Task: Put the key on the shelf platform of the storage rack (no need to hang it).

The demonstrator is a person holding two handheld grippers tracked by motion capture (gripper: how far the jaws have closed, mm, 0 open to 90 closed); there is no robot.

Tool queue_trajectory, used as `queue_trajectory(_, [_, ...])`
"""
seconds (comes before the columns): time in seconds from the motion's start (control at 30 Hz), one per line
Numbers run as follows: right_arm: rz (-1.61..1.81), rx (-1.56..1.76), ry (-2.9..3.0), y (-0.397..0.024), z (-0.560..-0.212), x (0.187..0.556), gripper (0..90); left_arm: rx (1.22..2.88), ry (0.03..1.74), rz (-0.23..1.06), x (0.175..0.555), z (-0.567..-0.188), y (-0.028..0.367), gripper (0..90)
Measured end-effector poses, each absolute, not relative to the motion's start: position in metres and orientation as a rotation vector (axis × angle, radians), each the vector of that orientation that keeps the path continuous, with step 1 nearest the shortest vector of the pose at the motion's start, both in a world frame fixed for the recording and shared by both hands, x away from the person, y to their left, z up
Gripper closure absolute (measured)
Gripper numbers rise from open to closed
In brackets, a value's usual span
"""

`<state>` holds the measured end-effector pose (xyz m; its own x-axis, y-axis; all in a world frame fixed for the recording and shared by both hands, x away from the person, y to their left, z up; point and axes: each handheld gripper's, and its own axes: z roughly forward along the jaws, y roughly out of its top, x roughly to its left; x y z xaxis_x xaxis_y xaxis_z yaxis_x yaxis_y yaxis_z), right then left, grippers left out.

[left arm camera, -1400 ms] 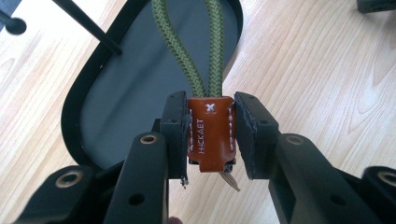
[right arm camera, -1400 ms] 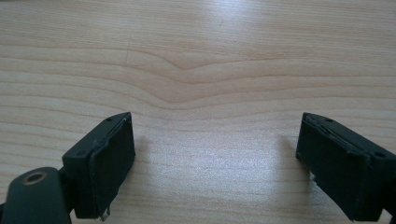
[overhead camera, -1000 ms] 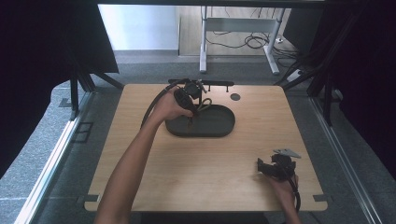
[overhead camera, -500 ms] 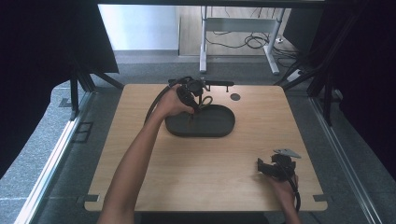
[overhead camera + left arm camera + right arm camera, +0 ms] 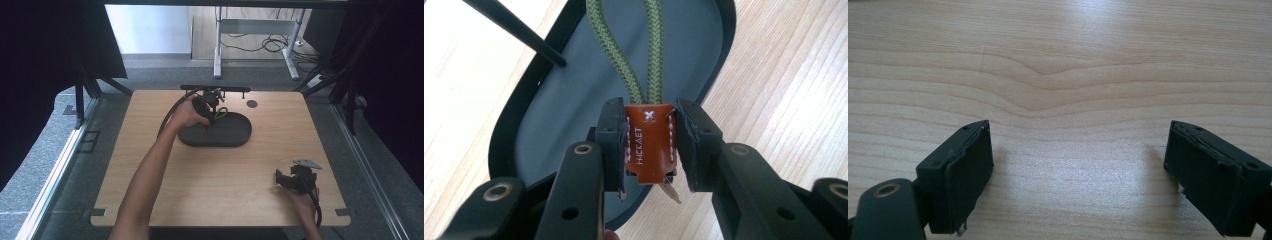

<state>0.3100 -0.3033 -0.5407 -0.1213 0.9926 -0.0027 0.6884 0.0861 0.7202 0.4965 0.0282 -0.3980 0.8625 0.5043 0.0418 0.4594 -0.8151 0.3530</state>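
My left gripper is shut on a brown leather tab stitched in white, from which a loop of green braided cord runs out over a dark oval tray. In the high view the left gripper is held above the back left part of that tray, with the cord loop hanging beside it. My right gripper rests near the table's front right corner; in the right gripper view its jaws stand wide apart over bare wood, right gripper open and holding nothing.
A thin black bar lies along the table's far edge behind the tray, and a small dark round spot sits to the tray's right. Black frame legs flank the table. A white desk frame stands beyond.
The left gripper with the cord has shifted slightly over the tray's back left; the right gripper has stayed in place.
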Motion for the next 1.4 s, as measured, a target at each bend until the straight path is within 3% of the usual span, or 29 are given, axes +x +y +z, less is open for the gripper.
queue_trajectory(0.83, [0.788, 1.646, 1.861, -0.303, -0.541, 0.31, 12.6, 2.749, 0.738, 0.149, 0.497, -0.435, 0.028, 65.9])
queue_trajectory(1.4, [0.789, 1.645, 1.861, -0.303, -0.541, 0.31, 12.7, 2.722, 0.729, 0.175, 0.488, -0.424, 0.037, 62.9])
